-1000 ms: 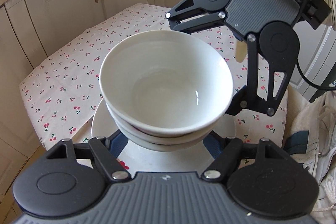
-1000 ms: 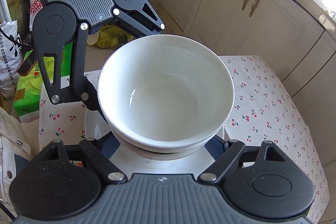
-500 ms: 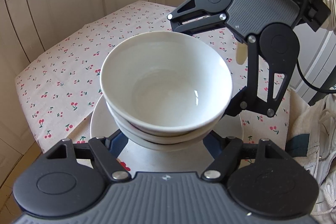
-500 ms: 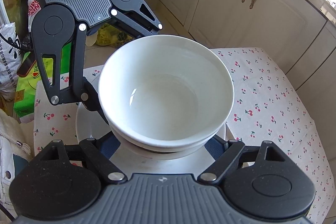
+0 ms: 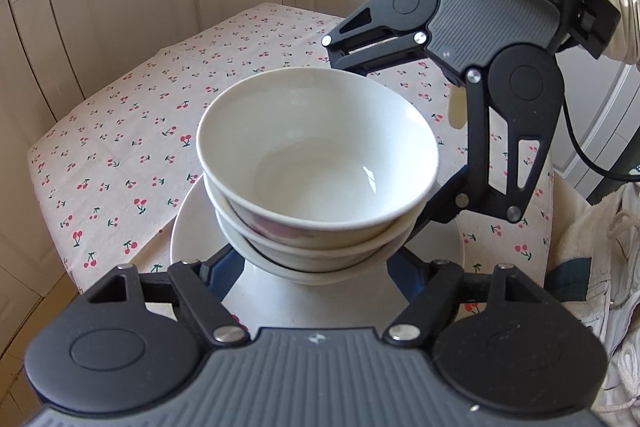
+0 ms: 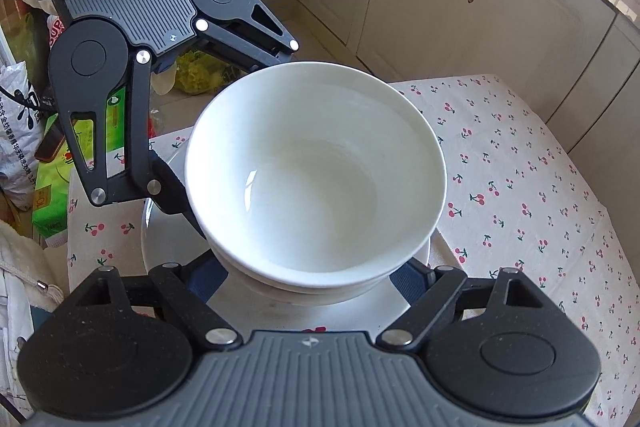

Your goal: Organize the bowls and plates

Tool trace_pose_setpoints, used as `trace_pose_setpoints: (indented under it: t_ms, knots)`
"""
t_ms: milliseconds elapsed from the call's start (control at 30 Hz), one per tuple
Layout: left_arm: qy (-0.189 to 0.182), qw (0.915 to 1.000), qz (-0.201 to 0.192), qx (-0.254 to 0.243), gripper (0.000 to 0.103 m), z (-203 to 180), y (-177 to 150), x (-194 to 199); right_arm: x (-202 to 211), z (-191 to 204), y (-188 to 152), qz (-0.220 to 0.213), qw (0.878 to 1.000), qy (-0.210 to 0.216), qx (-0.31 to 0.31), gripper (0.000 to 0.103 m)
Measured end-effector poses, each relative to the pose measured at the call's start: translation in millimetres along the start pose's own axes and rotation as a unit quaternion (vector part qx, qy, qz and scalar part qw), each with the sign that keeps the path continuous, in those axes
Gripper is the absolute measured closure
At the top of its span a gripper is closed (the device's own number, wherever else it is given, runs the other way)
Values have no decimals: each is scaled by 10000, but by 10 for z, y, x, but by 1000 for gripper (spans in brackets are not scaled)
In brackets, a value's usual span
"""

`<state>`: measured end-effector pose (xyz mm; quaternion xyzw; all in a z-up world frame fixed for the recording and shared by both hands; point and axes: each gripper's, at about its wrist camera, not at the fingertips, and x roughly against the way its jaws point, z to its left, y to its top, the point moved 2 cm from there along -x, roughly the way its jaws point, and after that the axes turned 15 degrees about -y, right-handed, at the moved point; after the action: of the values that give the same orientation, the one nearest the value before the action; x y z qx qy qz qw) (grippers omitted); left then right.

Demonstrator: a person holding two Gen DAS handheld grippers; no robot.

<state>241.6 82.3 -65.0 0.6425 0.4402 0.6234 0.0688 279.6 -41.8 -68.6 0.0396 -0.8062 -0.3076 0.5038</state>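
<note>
Stack of white bowls [image 5: 316, 163] sits dead centre in both wrist views, nested, at least two deep and maybe three, all empty as far as I can see. It's sitting on a white plate [image 5: 192, 227], which rests near the edge of the table with the cherry-print tablecloth [image 5: 132, 131].

Both grippers flank the stack low down: the left gripper [image 5: 316, 267] at the bottom of its own view, jaws clamped on the lowest bowl, and the right gripper [image 6: 312, 279] the same from the opposite side. Looks like the stacking's done and it's mid-carry or being set down.

Next move probably needs both hands kept level and in step, so the top bowl doesn't slide.
</note>
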Motion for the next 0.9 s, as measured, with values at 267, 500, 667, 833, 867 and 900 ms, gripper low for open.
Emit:
trace_pose_setpoints:
  t_ms: [267, 500, 667, 833, 867, 900]
  knots:
    - [255, 9994, -226, -42, 4, -60, -33, 54, 10, 21, -9, -89, 9999, -99, -72, 7]
    - [826, 9956, -414, -170, 2, -340, -126, 146, 173, 86, -27, -181, 9990, -334, -218, 2]
    - [1448, 9860, -817, -146, 1, -650, -189, 299, 469, 201, -140, -251, 9956, -760, -481, 0]
    - [1990, 9697, -1418, 63, 1, -1034, -202, 463, 781, 252, -251, -125, 9824, -1411, -1216, 0]
    - [2018, 9674, -1509, 254, 1, -1089, -203, 477, 840, 261, -275, -105, 9779, -1523, -1429, 0]
    - [2010, 9656, -1591, 436, 1, -1134, -207, 490, 910, 273, -308, -120, 9719, -1665, -1658, 0]
